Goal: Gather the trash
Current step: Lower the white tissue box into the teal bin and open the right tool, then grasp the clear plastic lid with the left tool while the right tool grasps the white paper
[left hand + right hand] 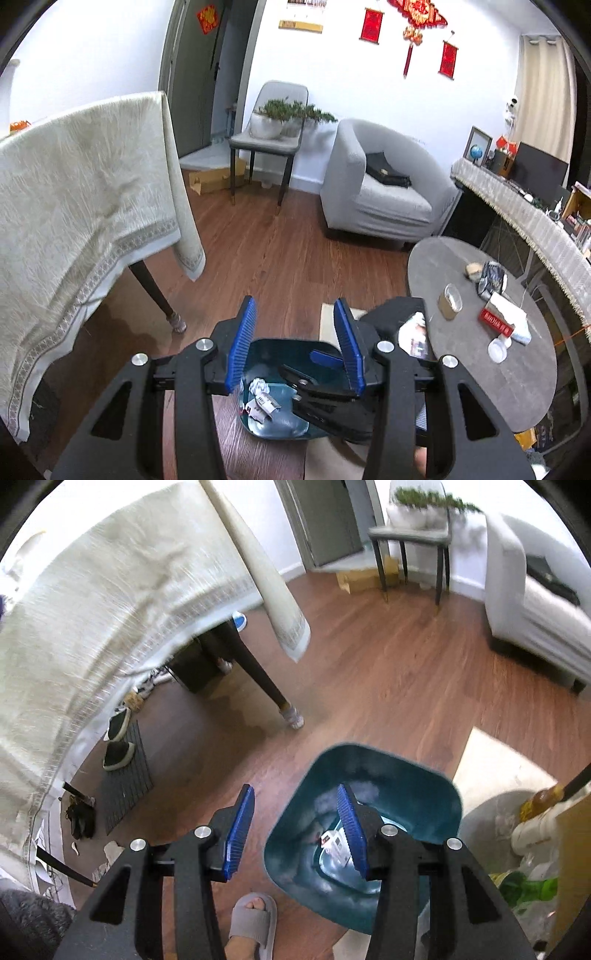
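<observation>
Trash (263, 400) lies in the teal bin (417, 794); above the bin, both the right gripper (297, 827) and left gripper (295, 343) hang part-open, holding nothing

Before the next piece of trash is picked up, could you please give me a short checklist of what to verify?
1. Right gripper empty, jaws apart: ok.
2. Left gripper empty, jaws apart: ok.
3. Bin upright on the floor, mouth unobstructed: ok.
4. Dropped trash lies inside the bin: ok.
5. Trash left on the round table: not ok, the red pack, cup and wrapper remain.
6. Foot close beside the bin: not ok.
</observation>
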